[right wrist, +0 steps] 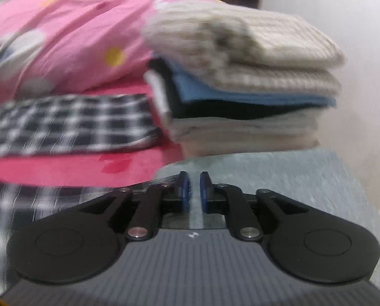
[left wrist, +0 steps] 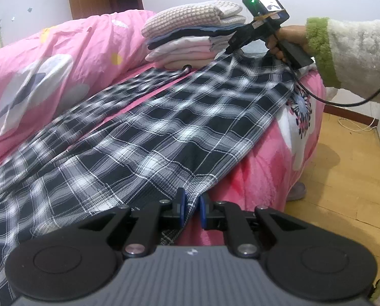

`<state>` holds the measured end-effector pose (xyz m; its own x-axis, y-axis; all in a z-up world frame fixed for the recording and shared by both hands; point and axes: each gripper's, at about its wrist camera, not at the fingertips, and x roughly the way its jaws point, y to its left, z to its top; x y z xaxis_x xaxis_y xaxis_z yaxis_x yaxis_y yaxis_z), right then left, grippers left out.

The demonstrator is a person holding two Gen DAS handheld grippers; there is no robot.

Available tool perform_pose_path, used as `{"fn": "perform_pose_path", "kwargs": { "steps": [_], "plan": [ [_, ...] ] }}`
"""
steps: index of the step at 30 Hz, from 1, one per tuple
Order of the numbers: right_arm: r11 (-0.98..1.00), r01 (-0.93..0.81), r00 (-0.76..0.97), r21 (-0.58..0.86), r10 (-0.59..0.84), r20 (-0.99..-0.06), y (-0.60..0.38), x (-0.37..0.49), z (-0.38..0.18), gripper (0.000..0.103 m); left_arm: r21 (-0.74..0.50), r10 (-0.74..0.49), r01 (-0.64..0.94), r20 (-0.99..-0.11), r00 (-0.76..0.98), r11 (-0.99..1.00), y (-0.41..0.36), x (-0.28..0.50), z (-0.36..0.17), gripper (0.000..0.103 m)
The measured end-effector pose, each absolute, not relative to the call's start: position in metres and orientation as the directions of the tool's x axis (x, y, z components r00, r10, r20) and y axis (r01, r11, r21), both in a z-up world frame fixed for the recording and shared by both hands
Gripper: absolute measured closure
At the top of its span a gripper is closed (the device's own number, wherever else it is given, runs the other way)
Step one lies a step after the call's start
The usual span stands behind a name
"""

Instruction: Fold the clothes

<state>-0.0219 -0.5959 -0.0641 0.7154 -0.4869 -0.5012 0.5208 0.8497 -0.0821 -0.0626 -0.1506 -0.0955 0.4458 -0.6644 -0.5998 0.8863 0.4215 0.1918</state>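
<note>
Your left hand-held gripper (left wrist: 192,209) pinches the near hem of the black-and-white plaid fabric garment (left wrist: 164,127). It lies flat on the pink bed (left wrist: 279,148), long axis running away toward the stack of folded clothes (left wrist: 192,33). Your right hand-held gripper (right wrist: 194,191), nearly closed, appears to grip pale fabric; blur prevents confirmation.

You see black-and-white plaid trousers (left wrist: 164,117) on a deep pink blanket (left wrist: 266,158), a paler pink flowered quilt (left wrist: 62,58), and a stack (left wrist: 192,33) of beige check, blue, black and pale pink.
</note>
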Motion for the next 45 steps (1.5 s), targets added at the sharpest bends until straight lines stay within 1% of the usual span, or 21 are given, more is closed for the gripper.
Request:
{"fn": "perform_pose_path", "kwargs": {
  "steps": [4,7,9,11,13,15,17,18,19,21,23,27,30,32,33,35,37,38,40,43,45],
  "plan": [
    [0.806,0.59,0.704,-0.051,-0.544,-0.458,-0.6,-0.044,-0.046,0.085,0.19,-0.665,0.887,-0.601,0.443,0.42,-0.15,-0.062,-0.095,0.091],
    [0.851,0.523,0.765,-0.043,-0.492,-0.415,-0.585,-0.07,-0.029,0.085,0.186,-0.664,0.888,-0.603,0.441,0.421,-0.15,-0.061,-0.095,0.091],
    [0.907,0.418,0.821,-0.059,-0.405,-0.403,-0.568,-0.086,-0.025,0.085,0.18,-0.664,0.888,-0.605,0.439,0.423,-0.151,-0.06,-0.094,0.09],
    [0.951,0.297,0.846,-0.084,-0.303,-0.438,-0.552,-0.098,-0.032,0.087,0.176,-0.664,0.888,-0.606,0.437,0.424,-0.151,-0.059,-0.094,0.09],
    [0.959,0.259,0.808,-0.117,-0.281,-0.518,-0.547,-0.111,-0.05,0.087,0.173,-0.663,0.888,-0.607,0.438,0.427,-0.151,-0.06,-0.093,0.089],
    [0.939,0.307,0.758,-0.152,-0.338,-0.558,-0.552,-0.125,-0.067,0.087,0.162,-0.663,0.887,-0.609,0.434,0.432,-0.15,-0.06,-0.092,0.085],
    [0.929,0.361,0.778,-0.077,-0.346,-0.524,-0.562,-0.149,-0.069,0.087,0.141,-0.664,0.887,-0.614,0.427,0.439,-0.15,-0.061,-0.091,0.069],
    [0.917,0.396,0.787,-0.049,-0.367,-0.497,-0.563,-0.159,-0.064,0.087,0.13,-0.667,0.886,-0.613,0.424,0.445,-0.149,-0.063,-0.089,0.065],
    [0.903,0.425,0.787,-0.055,-0.399,-0.471,-0.56,-0.167,-0.06,0.086,0.118,-0.669,0.885,-0.611,0.422,0.45,-0.148,-0.066,-0.087,0.062],
    [0.89,0.445,0.782,-0.096,-0.439,-0.443,-0.548,-0.173,-0.052,0.085,0.097,-0.68,0.882,-0.6,0.422,0.462,-0.143,-0.071,-0.081,0.061],
    [0.906,0.409,0.805,-0.109,-0.414,-0.425,-0.528,-0.168,-0.045,0.085,0.037,-0.699,0.874,-0.585,0.412,0.485,-0.132,-0.073,-0.072,0.059],
    [0.973,0.222,0.887,-0.068,-0.23,-0.401,-0.469,-0.134,-0.037,0.085,-0.077,-0.692,0.815,-0.578,0.433,0.574,-0.091,-0.07,-0.046,0.059],
    [0.999,0.04,0.901,-0.007,-0.04,-0.433,-0.416,-0.084,-0.047,0.085,-0.107,-0.624,0.724,-0.602,0.498,0.681,-0.047,-0.06,-0.021,0.059],
    [0.996,-0.074,0.888,0.041,0.085,-0.453,-0.382,-0.053,-0.055,0.085,-0.076,-0.541,0.646,-0.625,0.563,0.76,-0.015,-0.054,-0.004,0.059],
    [0.99,-0.125,0.878,0.059,0.139,-0.459,-0.364,-0.045,-0.056,0.085,-0.033,-0.481,0.6,-0.633,0.607,0.799,0.003,-0.053,0.005,0.059],
    [0.97,-0.227,0.853,0.087,0.241,-0.463,-0.325,-0.036,-0.057,0.085,0.084,-0.323,0.474,-0.626,0.709,0.877,0.045,-0.052,0.023,0.059],
    [0.938,-0.326,0.817,0.114,0.341,-0.465,-0.286,-0.026,-0.058,0.085,0.143,-0.191,0.348,-0.619,0.762,0.926,0.084,-0.05,0.034,0.055],
    [0.918,-0.374,0.795,0.128,0.389,-0.465,-0.266,-0.021,-0.059,0.085,0.114,-0.152,0.283,-0.626,0.765,0.952,0.105,-0.046,0.034,0.053],
    [0.871,-0.467,0.745,0.156,0.482,-0.462,-0.227,-0.012,-0.06,0.085,0.036,-0.088,0.146,-0.65,0.755,0.989,0.147,-0.035,0.032,0.053],
    [0.792,-0.597,0.667,0.13,0.58,-0.467,-0.177,-0.01,-0.058,0.085,-0.147,-0.091,-0.011,-0.671,0.736,0.989,0.192,-0.014,0.007,0.053],
    [0.765,-0.637,0.641,0.091,0.591,-0.489,-0.152,-0.008,-0.058,0.085,-0.262,-0.126,-0.073,-0.668,0.733,0.962,0.211,0.001,-0.013,0.052]
  ]
}}
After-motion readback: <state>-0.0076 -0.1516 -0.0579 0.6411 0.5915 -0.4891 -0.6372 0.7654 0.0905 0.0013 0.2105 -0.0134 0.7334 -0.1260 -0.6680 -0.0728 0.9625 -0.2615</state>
